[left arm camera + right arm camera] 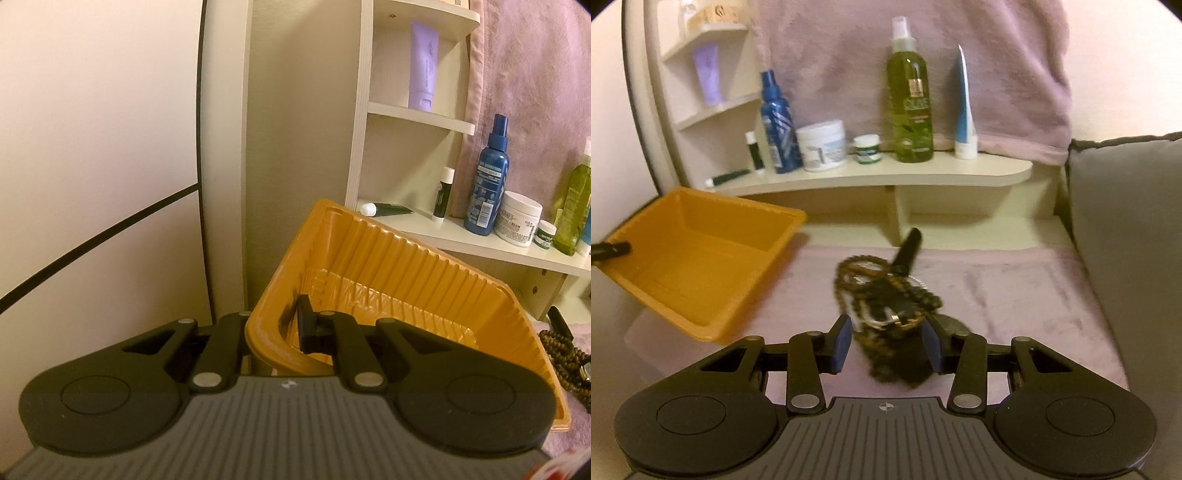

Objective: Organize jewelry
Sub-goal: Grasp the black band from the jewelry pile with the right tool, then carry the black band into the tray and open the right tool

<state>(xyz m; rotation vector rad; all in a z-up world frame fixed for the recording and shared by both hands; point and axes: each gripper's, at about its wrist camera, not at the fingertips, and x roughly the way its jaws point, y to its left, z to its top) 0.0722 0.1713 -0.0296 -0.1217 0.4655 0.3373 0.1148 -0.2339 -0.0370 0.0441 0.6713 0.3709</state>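
Pink blanket (1015,291) covers the flat surface; a second pink cloth (923,74) hangs behind the shelf (871,173). Grey cushion (1126,229) at the right edge shows only in the right wrist view; the pale panel with a black line (99,232) shows only in the left.

One orange tray (701,254), tilted and lifted off the blanket. Left gripper (273,332) is pinched tight on the tray's near wall, one finger inside, one outside. In the right view only its fingertip (613,249) shows at the tray rim.

Right gripper (886,345) stands at medium width, pads not pressing anything; the jewelry pile (886,291) lies on the blanket just ahead of and between them. Pile is blurred: brown bead strands, a dark strap, something metallic. Count cannot be told. Left view catches only bead strands (565,354) beside the tray.

On the shelf: two spray bottles, blue (777,122) and green (910,99); two jars, white (822,146) and small (867,148).
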